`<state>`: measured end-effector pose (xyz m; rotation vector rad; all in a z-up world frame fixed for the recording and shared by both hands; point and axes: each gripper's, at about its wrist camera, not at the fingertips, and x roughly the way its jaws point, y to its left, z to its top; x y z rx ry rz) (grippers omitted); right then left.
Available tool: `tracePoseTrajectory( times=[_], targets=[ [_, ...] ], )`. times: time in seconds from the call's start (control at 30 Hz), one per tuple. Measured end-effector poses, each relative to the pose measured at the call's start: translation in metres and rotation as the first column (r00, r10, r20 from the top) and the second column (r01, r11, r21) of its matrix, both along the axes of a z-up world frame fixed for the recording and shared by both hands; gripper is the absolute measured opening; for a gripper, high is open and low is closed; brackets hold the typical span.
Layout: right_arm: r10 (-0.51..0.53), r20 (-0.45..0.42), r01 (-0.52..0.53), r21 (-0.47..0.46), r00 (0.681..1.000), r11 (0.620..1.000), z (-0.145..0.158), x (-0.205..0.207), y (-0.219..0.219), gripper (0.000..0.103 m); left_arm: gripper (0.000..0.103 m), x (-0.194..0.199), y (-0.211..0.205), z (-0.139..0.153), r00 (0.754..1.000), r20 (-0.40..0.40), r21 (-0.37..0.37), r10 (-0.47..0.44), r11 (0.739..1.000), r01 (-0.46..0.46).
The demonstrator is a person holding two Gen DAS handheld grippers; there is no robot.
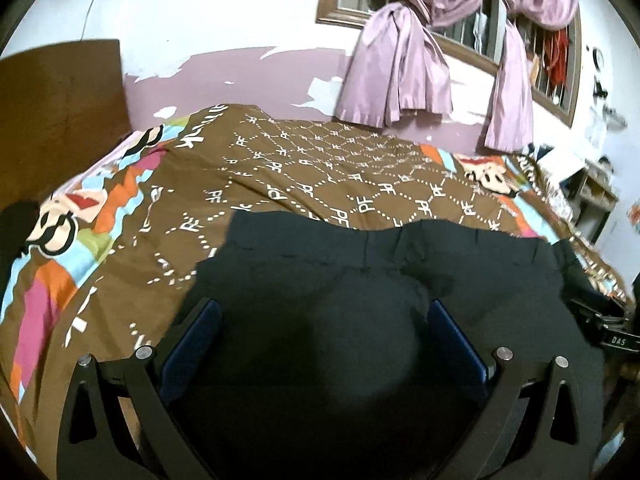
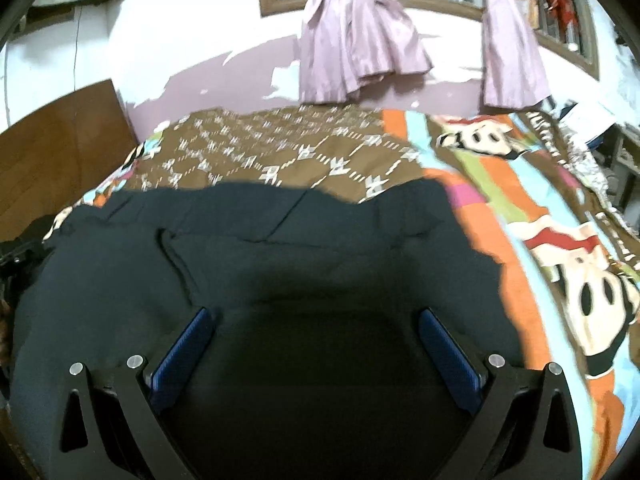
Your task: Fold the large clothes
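Note:
A large dark navy garment (image 1: 360,272) lies spread flat on the bed, its far hem running left to right with a centre seam. It also shows in the right wrist view (image 2: 280,248). My left gripper (image 1: 324,308) hovers over the garment's left part, jaws wide open, blue pads (image 1: 200,332) apart, holding nothing. My right gripper (image 2: 316,316) hovers over the garment's right part, jaws wide open and empty, blue pads (image 2: 444,344) apart. The other gripper's black body (image 1: 616,328) shows at the right edge of the left wrist view.
The bed carries a brown patterned cover (image 1: 320,160) with colourful cartoon borders (image 2: 560,240). A wooden headboard (image 1: 56,108) stands at the left. Pink curtains (image 1: 400,76) hang from a barred window on the far wall. Shelves with clutter (image 1: 596,192) stand at the right.

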<state>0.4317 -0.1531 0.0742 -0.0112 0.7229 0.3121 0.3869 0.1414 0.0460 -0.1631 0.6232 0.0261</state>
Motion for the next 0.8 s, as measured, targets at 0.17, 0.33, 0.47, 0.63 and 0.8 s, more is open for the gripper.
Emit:
tracePoseTrajectory(
  times=[0.17, 0.33, 0.47, 0.63, 0.8],
  targets=[
    [-0.048, 0.002, 0.048, -0.02, 0.999, 0.999, 0.01, -0.006, -0.039, 0.103, 0.102, -0.016, 0.031, 0.009, 1.0, -0.025, -0.008, 0.009, 1.0, -0.009],
    [-0.099, -0.096, 0.101, 0.019, 0.99, 0.995, -0.008, -0.002, -0.079, 0.103, 0.102, -0.024, 0.058, -0.002, 0.994, -0.105, -0.092, -0.022, 0.996, 0.012],
    [-0.106, -0.153, 0.118, 0.068, 0.982, 0.991, -0.027, -0.003, -0.096, 0.103, 0.102, -0.024, 0.076, -0.017, 0.986, -0.164, -0.211, -0.014, 0.977, -0.021],
    [-0.06, -0.221, 0.093, 0.14, 0.973, 0.986, -0.045, -0.001, -0.101, 0.103, 0.102, -0.018, 0.082, -0.034, 0.966, -0.226, -0.329, -0.123, 0.943, 0.044],
    [-0.007, -0.321, 0.105, 0.29, 0.947, 0.951, -0.059, 0.003, -0.117, 0.103, 0.102, -0.013, 0.083, -0.049, 0.938, -0.263, -0.438, -0.225, 0.894, 0.092]
  ],
)
